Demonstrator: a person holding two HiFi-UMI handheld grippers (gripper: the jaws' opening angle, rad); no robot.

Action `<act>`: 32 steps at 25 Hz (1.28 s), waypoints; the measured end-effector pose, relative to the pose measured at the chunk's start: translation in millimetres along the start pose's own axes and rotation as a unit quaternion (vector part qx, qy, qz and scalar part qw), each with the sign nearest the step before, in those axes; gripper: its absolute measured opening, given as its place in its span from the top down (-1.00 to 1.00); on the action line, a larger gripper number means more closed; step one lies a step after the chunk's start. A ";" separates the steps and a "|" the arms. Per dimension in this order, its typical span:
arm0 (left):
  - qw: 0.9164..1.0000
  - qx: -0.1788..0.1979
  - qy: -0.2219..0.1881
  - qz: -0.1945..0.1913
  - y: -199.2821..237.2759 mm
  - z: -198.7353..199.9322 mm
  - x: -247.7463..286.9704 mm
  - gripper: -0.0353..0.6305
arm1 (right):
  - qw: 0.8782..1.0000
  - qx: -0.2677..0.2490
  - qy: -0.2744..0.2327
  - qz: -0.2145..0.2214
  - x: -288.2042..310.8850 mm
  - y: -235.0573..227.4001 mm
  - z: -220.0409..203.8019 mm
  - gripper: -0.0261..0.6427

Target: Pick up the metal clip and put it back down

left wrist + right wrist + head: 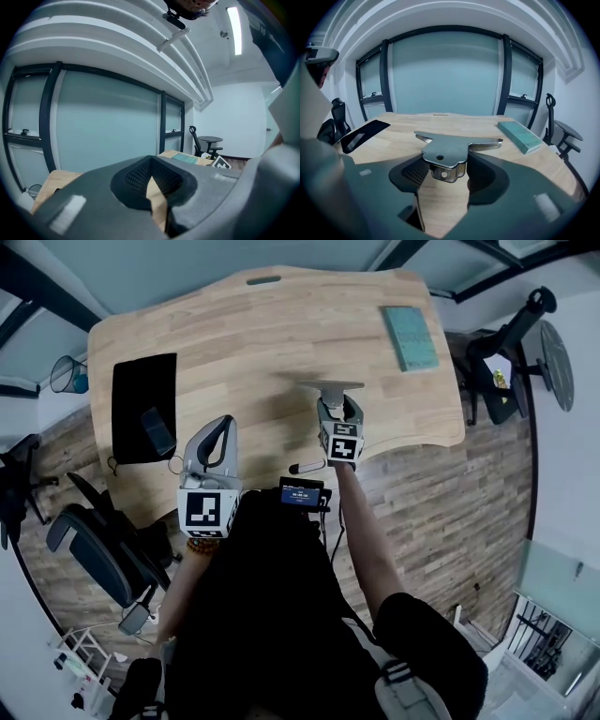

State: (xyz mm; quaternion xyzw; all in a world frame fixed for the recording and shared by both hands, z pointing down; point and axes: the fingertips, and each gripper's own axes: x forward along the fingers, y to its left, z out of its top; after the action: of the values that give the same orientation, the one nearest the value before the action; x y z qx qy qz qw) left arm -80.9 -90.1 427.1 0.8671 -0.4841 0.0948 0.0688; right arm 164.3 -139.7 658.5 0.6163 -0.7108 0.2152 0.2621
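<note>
The metal clip (449, 151) is a shiny steel piece with a flat T-shaped top plate and a small folded base. My right gripper (447, 172) is shut on that base, and the plate juts forward over the wooden desk (440, 126). In the head view the metal clip (330, 387) sticks out ahead of the right gripper (338, 409), over the desk's front middle. My left gripper (222, 424) hovers at the desk's front left edge and points up and away. In its own view the left gripper (151, 161) has its jaws together with nothing between them.
A teal book (410, 337) lies at the back right of the desk (281, 324). A black mat (141, 390) with a dark device (157, 430) covers the left side. A white pen (307, 467) rests near the front edge. Office chairs (98, 545) stand around the desk.
</note>
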 end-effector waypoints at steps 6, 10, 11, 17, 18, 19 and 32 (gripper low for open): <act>1.000 -0.002 -0.005 0.003 1.0 1.7 -1.1 0.89 | 0.999 -0.016 -0.043 -0.005 -11.8 5.5 29.4 0.10; 1.000 0.000 -0.007 0.004 0.6 0.8 -2.4 0.89 | 0.997 -0.042 -0.062 0.012 -17.3 15.7 48.7 0.10; 1.000 0.001 -0.008 0.004 0.6 0.6 -2.4 0.89 | 0.997 -0.046 -0.067 0.014 -18.5 17.7 53.9 0.10; 1.000 -0.004 -0.004 0.005 1.8 -6.4 -3.3 0.89 | 0.993 -0.056 -0.108 0.011 -34.5 21.2 85.3 0.10; 1.000 -0.004 -0.005 0.005 2.0 -6.2 -3.6 0.89 | 0.992 -0.057 -0.114 0.011 -38.0 22.0 90.5 0.10; 1.000 -0.005 -0.006 0.006 2.0 -5.9 -3.9 0.89 | 0.991 -0.059 -0.120 0.011 -41.5 22.9 95.3 0.10; 0.999 -0.010 -0.030 0.006 2.8 6.7 -8.7 0.89 | 0.983 -0.064 -0.169 0.009 -94.2 37.5 129.5 0.10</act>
State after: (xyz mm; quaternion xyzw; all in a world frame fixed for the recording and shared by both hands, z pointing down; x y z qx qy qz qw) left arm -87.1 -85.9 418.6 0.8657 -0.4925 0.0645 0.0626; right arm 123.1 -143.8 499.4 0.6193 -0.7627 0.0643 0.1750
